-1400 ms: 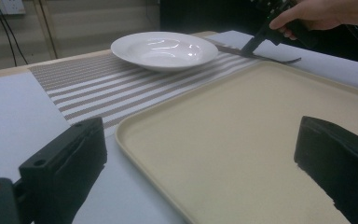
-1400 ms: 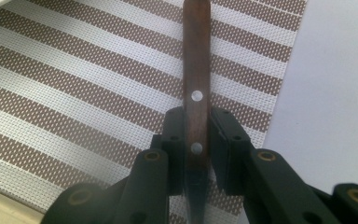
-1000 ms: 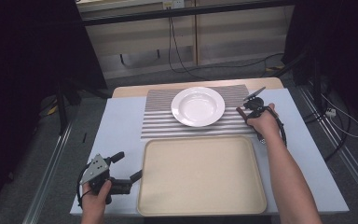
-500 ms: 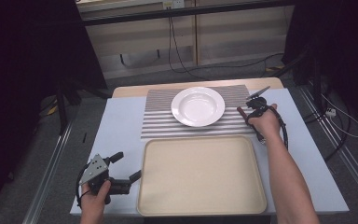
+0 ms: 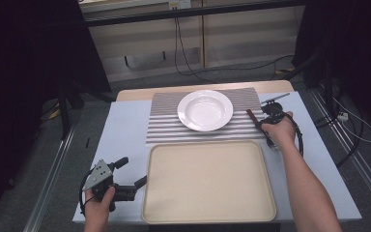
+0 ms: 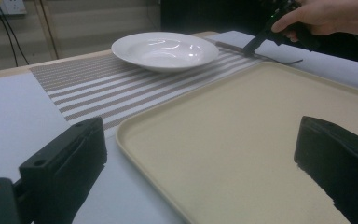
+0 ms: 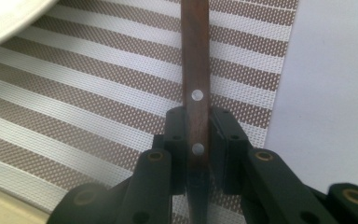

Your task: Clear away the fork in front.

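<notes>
Brown wooden handle (image 7: 195, 70) with two rivets, pinched by right gripper (image 7: 195, 140). Beside white plate (image 5: 205, 109) on striped mat (image 5: 164, 126); left gripper (image 5: 134, 181) spread by tray (image 5: 207, 181).

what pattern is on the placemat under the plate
Brown and white stripes on the woven placemat, clearest in the right gripper view.

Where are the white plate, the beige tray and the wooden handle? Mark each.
white plate (image 5: 205, 110), high view, centre of its bowl
beige tray (image 5: 207, 181), high view, bare floor
wooden handle (image 7: 195, 70), right gripper view, mid-shaft

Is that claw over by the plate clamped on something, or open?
Clamped. The right claw has both pads pressed against a riveted brown wooden handle, lying over the striped placemat.
</notes>
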